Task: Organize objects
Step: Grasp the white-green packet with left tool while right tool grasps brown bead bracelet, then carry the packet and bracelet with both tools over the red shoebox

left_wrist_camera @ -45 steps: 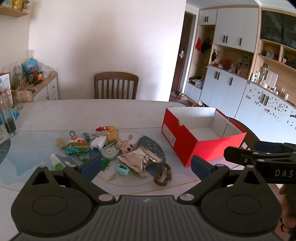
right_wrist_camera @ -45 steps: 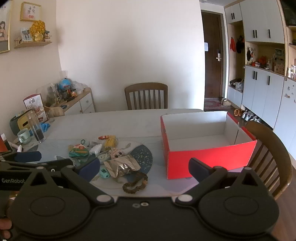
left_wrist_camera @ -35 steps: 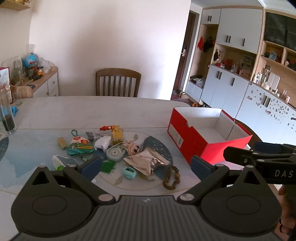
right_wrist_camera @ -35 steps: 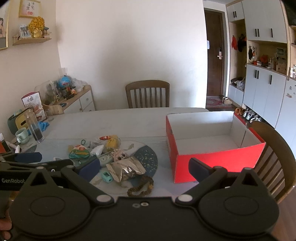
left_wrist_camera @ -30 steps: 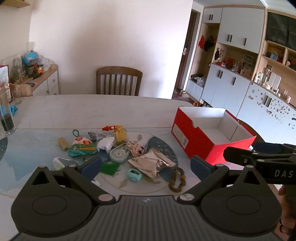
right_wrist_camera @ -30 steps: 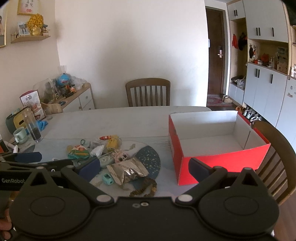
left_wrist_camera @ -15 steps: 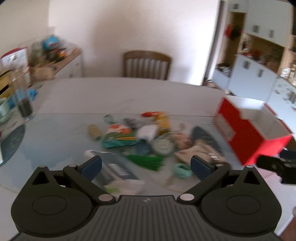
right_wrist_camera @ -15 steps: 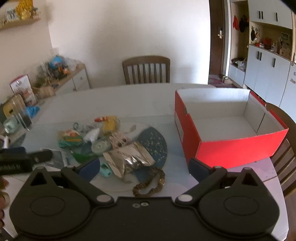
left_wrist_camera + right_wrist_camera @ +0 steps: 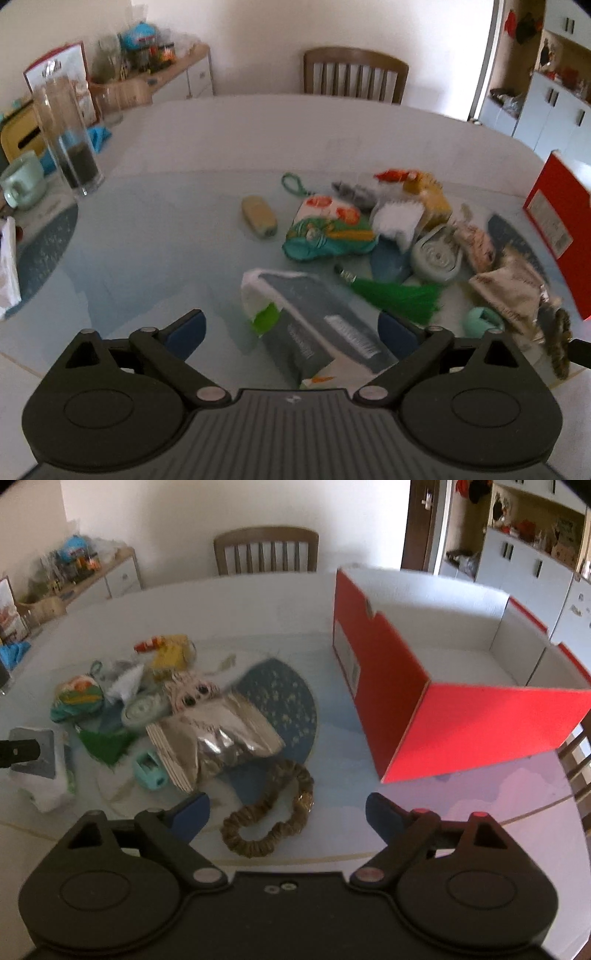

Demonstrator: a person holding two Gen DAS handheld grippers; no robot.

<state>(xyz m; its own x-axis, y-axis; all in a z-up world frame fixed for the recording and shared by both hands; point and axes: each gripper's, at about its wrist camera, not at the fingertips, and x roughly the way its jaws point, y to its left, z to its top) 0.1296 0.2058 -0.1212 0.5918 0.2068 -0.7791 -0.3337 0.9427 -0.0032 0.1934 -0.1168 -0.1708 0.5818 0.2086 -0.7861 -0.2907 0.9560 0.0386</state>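
Small clutter lies on the glass-topped table (image 9: 155, 258). A grey tissue pack (image 9: 314, 325) sits between the fingers of my left gripper (image 9: 291, 328), which is open and not pressing on it. Behind the pack are a green tassel (image 9: 399, 295), a teal pouch (image 9: 325, 232) and a silver foil bag (image 9: 509, 291). My right gripper (image 9: 288, 812) hovers over a brown scrunchie (image 9: 269, 812). Its jaws are closing, and the pads stand clear of the scrunchie. The open red box (image 9: 480, 731) stands to the right, white inside with nothing in it.
A tall glass (image 9: 74, 147) and a mint mug (image 9: 22, 181) stand at the table's left edge. A wooden chair (image 9: 354, 74) is at the far side, another chair (image 9: 576, 753) at the right. A cluttered sideboard (image 9: 166, 74) lines the left wall.
Both grippers dropped toward the table and tipped downward. The left swung left over the tissue pack. The right came over the scrunchie and its jaws narrowed a little.
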